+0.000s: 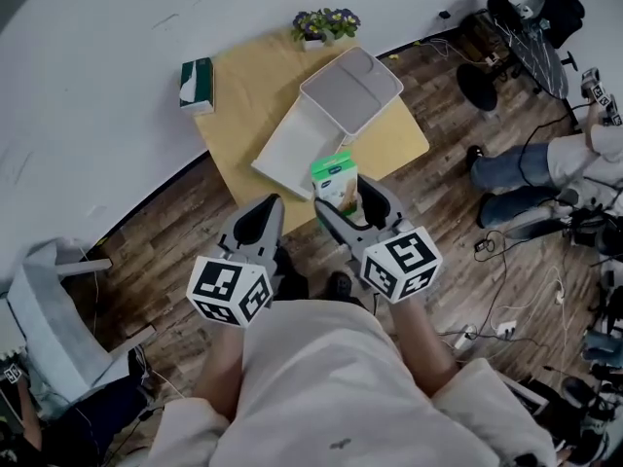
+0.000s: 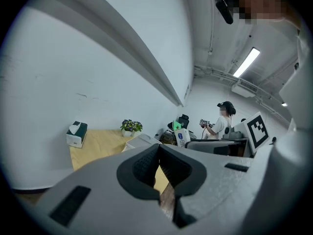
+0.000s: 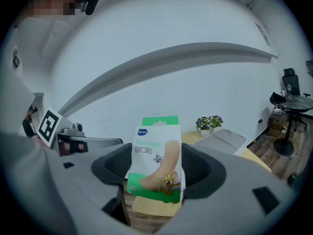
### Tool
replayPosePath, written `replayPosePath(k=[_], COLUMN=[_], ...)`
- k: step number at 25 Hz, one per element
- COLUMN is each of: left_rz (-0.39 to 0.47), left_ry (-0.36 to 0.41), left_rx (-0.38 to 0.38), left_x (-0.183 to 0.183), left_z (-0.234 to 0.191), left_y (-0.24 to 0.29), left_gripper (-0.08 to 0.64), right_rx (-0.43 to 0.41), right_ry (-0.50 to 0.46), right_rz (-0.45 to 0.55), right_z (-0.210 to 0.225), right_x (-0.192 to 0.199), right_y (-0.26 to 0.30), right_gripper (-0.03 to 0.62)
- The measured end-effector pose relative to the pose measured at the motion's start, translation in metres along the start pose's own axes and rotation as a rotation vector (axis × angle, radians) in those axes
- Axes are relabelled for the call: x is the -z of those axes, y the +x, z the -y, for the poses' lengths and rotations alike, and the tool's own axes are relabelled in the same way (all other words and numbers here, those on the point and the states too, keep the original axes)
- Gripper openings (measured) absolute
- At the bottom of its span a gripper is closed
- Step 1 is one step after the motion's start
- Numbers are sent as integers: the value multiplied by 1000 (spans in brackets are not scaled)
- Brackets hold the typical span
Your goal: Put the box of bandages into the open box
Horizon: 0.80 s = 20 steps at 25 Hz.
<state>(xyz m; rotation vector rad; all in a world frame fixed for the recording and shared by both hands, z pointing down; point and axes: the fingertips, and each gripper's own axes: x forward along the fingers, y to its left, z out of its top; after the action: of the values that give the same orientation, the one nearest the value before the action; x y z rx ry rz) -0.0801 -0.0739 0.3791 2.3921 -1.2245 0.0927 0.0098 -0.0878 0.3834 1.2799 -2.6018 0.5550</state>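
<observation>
A low, pale wooden table (image 1: 248, 95) stands on dark plank floor (image 1: 175, 222) against a white wall (image 1: 88, 56). A green-and-white tissue box (image 1: 197, 84) sits at the table's left edge. A small potted plant with purple and yellow flowers (image 1: 326, 24) sits at its far corner. The open box (image 1: 375, 66), a pale grey plastic tub, lies toward the table's far right side. Its flat lid (image 1: 292, 149) is folded out toward the near edge. In the head view this lid lies between the tub and the grippers. To the right, a seated person (image 1: 531, 163) in jeans is well apart from the table, with cables (image 1: 506, 329) strewn on the floor nearby.

Both grippers are held side by side in front of the person's body. Their marker cubes face the person, and their jaws point at the table and tilt slightly down. The right gripper (image 1: 346, 195) is clamped on the green-and-white cardboard box of bandages (image 1: 336, 175). The box stands upright with a pad against each of its narrow sides. In the head view it shows over the table's near edge, just short of the lid. The left gripper (image 1: 271, 204) has its jaws together with nothing in them.
</observation>
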Motion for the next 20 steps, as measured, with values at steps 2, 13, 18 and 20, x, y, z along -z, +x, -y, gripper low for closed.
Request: replayPosePath(k=[2, 13, 18, 20], left_rz=[-16, -39, -52, -54], left_ry=[9, -37, -46, -48], left_rx=[23, 21, 21, 18], left_x=[1, 2, 4, 3], left_z=[-4, -46, -57, -59], left_y=[5, 1, 5, 7], left_gripper=[-2, -2, -2, -2], right_rx=[45, 128, 134, 133], right_ry=[-14, 21, 30, 30], right_rz=[-13, -83, -107, -118], right_z=[8, 28, 35, 38], right_x=[5, 26, 32, 35], right_y=[20, 66, 78, 84], right_gripper=[321, 319, 318, 318])
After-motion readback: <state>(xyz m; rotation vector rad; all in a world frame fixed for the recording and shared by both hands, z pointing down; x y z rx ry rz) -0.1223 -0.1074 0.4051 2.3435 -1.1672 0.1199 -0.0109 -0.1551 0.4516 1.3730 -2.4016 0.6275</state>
